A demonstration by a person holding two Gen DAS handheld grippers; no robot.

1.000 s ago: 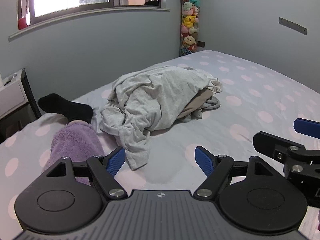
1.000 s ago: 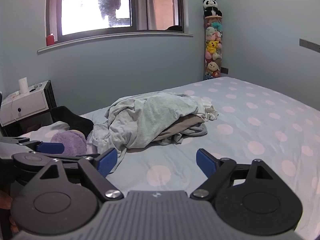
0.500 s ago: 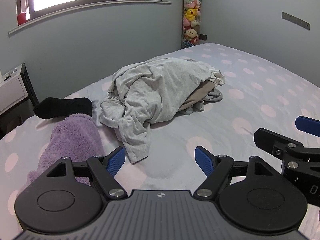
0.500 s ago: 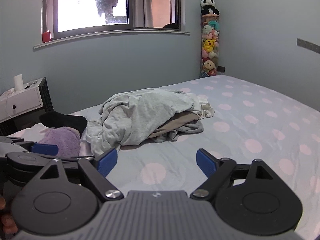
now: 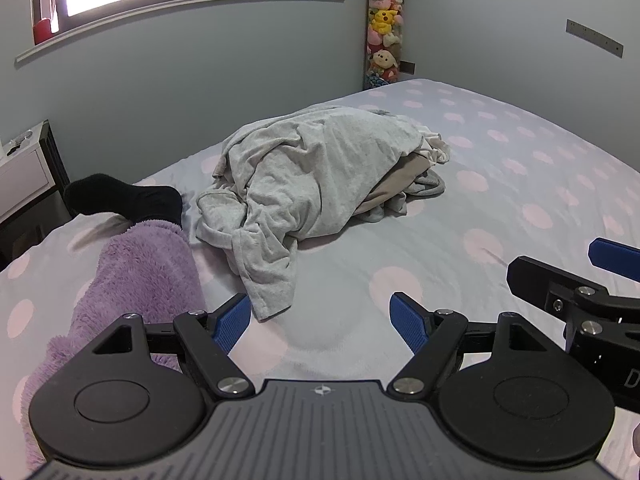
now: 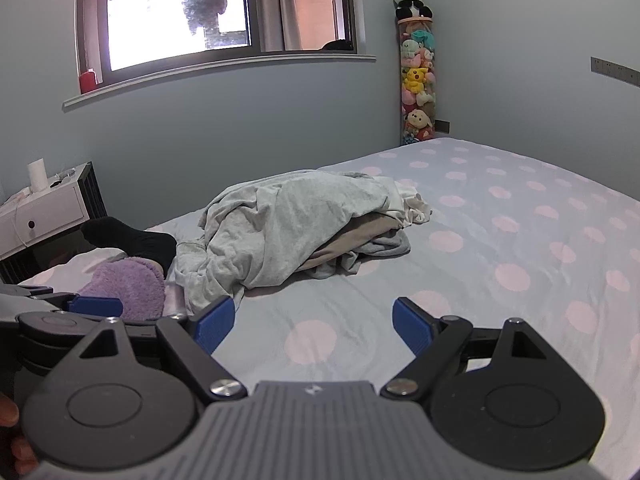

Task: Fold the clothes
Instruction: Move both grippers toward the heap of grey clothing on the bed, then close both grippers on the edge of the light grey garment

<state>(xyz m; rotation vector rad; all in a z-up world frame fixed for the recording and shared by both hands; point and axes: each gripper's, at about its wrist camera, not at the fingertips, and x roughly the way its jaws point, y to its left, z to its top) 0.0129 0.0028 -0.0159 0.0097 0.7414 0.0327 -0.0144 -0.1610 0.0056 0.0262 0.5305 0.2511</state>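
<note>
Left gripper nearer clothes pile, tube of plush toys

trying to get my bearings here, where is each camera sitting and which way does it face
Left wrist: rides on the left tongs, low over the bed, facing the grey clothes pile and window wall; its open blue-tipped fingers show, the right tongs at the right edge.
Right wrist: rides on the right tongs, a bit further back, same heading; its open fingers show, the left tongs at lower left.
Shared: clothes pile, purple fleece, black sock, plush-toy column.
</note>
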